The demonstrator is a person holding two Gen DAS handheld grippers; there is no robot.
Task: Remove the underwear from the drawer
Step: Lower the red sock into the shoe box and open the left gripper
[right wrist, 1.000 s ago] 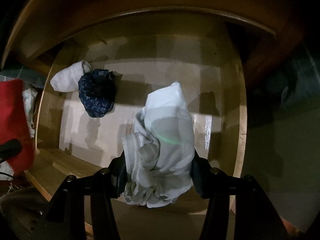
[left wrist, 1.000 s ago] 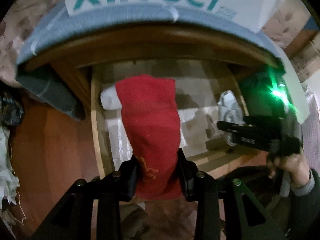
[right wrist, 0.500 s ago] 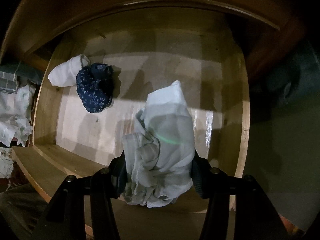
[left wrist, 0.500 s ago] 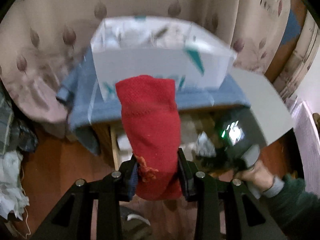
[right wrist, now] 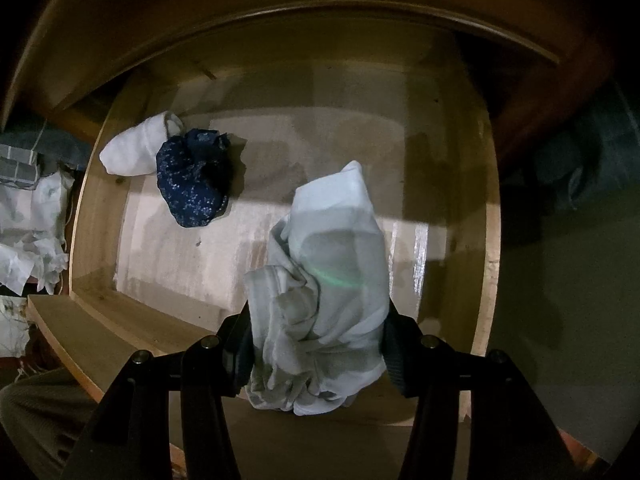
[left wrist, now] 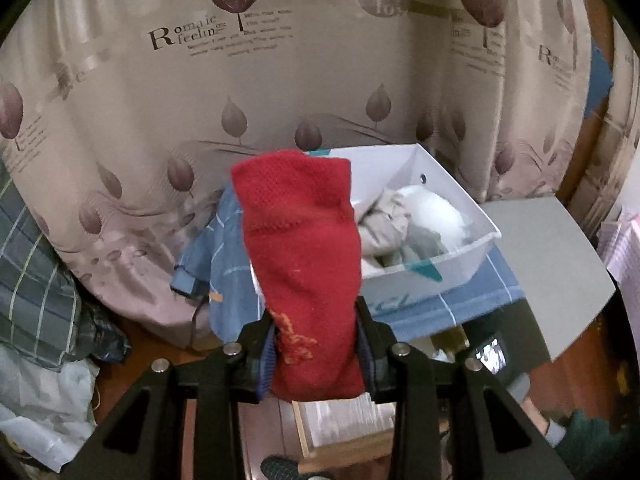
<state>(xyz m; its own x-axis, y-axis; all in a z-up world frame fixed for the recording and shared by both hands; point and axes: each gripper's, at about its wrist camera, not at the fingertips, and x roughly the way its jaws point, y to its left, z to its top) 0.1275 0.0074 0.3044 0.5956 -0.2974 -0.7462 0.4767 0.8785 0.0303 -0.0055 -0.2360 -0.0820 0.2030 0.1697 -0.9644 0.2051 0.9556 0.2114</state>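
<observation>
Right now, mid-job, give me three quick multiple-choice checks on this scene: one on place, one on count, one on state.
1. Where does the white open-topped box stand?
A. on the blue checked cloth
B. inside the drawer
C. on the floor

2. How many loose garments lie on the wooden drawer's floor?
A. none
B. two
C. four

3. What is the left gripper doing?
A. hanging open
B. shut on nothing
C. clamping the red knit garment

Answers:
1 A, the cloth spreads under the box.
2 B, only the white rolled garment and dark blue speckled garment lie there.
3 C, both pads press the red fabric.
</observation>
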